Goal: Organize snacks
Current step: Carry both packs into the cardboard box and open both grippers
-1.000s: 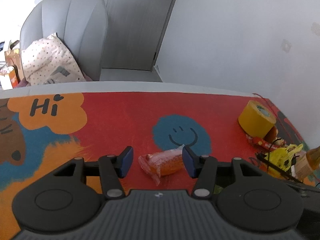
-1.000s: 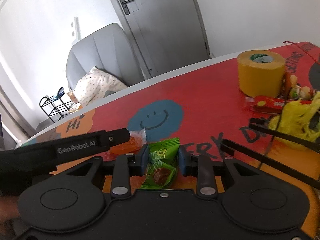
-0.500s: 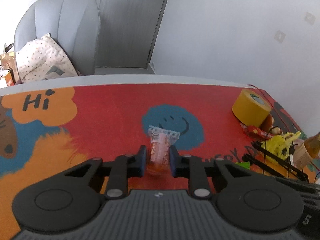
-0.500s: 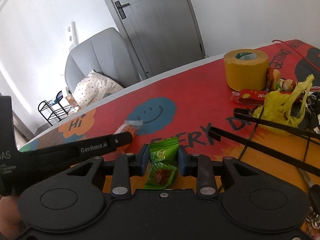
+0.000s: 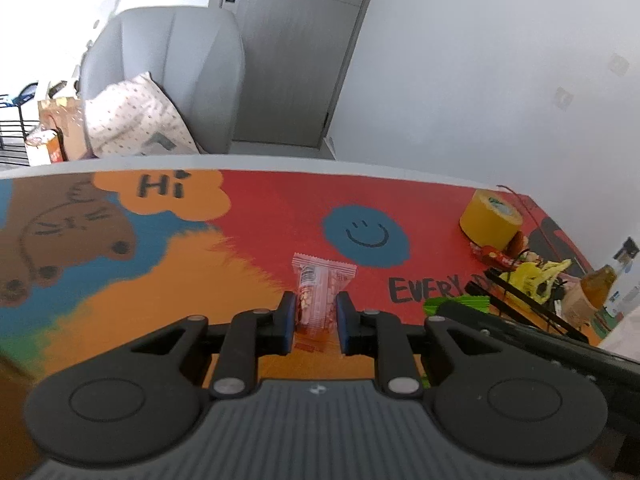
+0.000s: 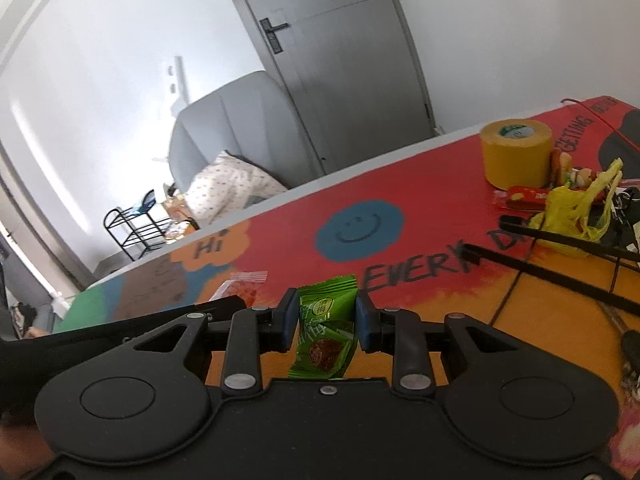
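My left gripper (image 5: 316,322) is shut on a small orange snack packet (image 5: 318,292), held upright above the colourful table mat (image 5: 248,248). In the right wrist view the same orange packet (image 6: 245,288) shows beyond the left gripper's black finger (image 6: 216,307). A green snack packet (image 6: 326,330) with a brown round picture sits pinched between the blue pads of my right gripper (image 6: 327,322), also lifted off the mat. The green packet's edge (image 5: 460,303) peeks out at the right of the left wrist view.
A yellow tape roll (image 6: 516,152) stands at the far right of the table. Beside it lie a red wrapper (image 6: 528,196), a yellow plastic bag (image 6: 576,210), black rods (image 6: 560,268) and cables. A grey armchair (image 5: 168,80) with a spotted cushion stands behind the table.
The left gripper closed on the orange packet, which turned from lying flat to upright, and lifted it. Both grippers rose and moved left across the mat, the right one keeping its green packet.
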A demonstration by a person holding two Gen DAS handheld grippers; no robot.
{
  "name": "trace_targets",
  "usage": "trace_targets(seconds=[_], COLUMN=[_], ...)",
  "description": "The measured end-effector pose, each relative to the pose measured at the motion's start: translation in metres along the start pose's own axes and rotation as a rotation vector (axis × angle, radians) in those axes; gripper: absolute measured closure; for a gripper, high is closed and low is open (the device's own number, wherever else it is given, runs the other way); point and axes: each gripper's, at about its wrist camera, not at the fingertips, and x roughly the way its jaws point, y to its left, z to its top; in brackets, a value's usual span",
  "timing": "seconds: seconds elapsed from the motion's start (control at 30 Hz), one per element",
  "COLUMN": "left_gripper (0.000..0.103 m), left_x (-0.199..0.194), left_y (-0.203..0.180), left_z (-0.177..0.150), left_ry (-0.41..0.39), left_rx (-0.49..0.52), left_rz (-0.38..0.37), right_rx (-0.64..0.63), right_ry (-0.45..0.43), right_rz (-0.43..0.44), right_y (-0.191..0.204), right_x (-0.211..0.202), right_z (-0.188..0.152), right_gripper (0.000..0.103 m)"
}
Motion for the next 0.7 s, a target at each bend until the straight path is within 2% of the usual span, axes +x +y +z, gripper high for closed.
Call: trace_targets(seconds=[0.37, 0.7], left_gripper=[0.083, 0.083], left_x=[-0.074, -0.121], left_y=[0.016, 0.034], left_z=[-0.005, -0.009], left_ry=[-0.072, -0.116], left_rx=[-0.008, -0.023], left_rz=[0.022, 0.051], right_rx=[-0.041, -0.082], right_ry=[-0.015, -0.039], right_rz=[0.050, 0.095], right_y=[0.041, 0.074], right_x=[-0.033, -0.054], right_z=[-0.011, -0.018], right_gripper=[0.075, 0.075])
